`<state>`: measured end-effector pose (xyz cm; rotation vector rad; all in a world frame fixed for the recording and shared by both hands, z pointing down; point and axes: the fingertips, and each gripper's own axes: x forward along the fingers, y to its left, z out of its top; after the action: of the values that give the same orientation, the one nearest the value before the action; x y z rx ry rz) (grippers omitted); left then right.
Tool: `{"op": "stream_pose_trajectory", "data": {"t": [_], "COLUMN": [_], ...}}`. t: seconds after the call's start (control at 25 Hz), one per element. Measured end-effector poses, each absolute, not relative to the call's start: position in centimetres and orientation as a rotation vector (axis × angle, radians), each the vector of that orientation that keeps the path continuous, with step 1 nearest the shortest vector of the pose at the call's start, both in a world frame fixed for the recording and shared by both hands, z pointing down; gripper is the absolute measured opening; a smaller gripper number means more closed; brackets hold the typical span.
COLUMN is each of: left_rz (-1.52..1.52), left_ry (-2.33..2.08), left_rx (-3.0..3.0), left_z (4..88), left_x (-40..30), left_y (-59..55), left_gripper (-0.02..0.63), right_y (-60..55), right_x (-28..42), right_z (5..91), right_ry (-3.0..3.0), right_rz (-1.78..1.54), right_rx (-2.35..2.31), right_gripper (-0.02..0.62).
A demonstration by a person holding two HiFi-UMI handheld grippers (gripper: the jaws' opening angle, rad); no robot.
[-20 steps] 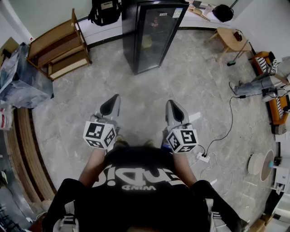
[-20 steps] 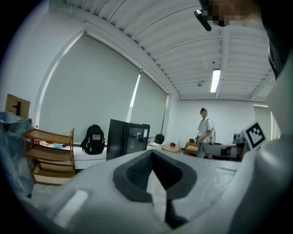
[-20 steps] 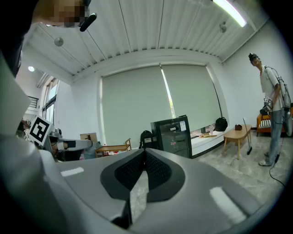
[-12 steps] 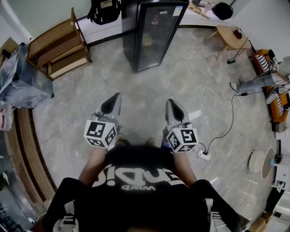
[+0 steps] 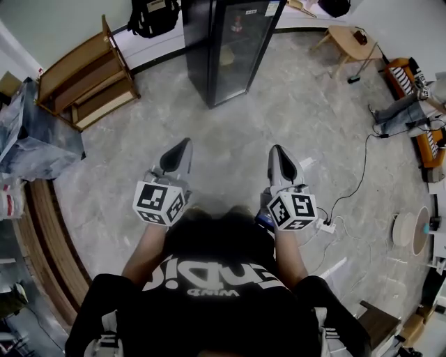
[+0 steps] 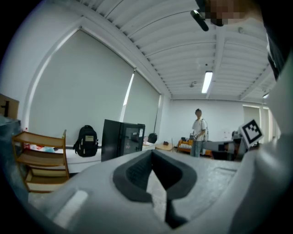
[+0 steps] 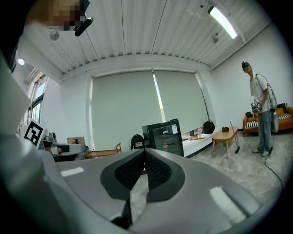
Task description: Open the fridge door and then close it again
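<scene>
Left hand-held gripper (image 5: 180, 150) and right hand-held gripper (image 5: 281, 159) are clenched, empty. The fridge (image 5: 198, 49) looks heavy, rigid; its glass door (image 5: 240, 56) probably pulls by its free edge.

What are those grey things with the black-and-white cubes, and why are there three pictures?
A person holds a grabbing tool in each hand: the left tool and the right tool. The cubes are part of them. One picture comes from a camera on the person's head, looking down. The other two come from cameras riding on the tools. Both tools are shut and hold nothing. Ahead stands a black fridge, door closed, with a backpack and a wooden shelf to its left.
</scene>
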<state>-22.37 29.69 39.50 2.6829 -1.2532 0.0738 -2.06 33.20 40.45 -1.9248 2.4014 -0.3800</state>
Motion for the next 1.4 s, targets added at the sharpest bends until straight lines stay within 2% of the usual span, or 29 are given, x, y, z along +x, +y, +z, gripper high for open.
{"op": "stream_pose_trajectory", "data": {"t": [0.56, 0.88, 1.4], "left_rz": [0.092, 0.072, 0.063], "left_ry": [-1.176, -1.217, -1.298], "left_rx": [2.704, 2.698, 2.645], "left_z": [41.1, 41.2, 39.9], "left_x": [-23.6, -21.7, -15.4], "left_y": [23.7, 15.8, 0.2], "left_gripper": [0.002, 0.002, 0.002], "right_y": [28.9, 20.3, 3.8], "right_x": [-2.2, -0.4, 6.3], "right_z": [42.0, 42.1, 40.4], "right_ry": [2.289, 2.323, 2.397], "right_rz": [-0.414, -0.389, -0.403], "right_rx": [-2.018, -1.969, -1.901], "right_gripper": [-0.002, -0.002, -0.002]}}
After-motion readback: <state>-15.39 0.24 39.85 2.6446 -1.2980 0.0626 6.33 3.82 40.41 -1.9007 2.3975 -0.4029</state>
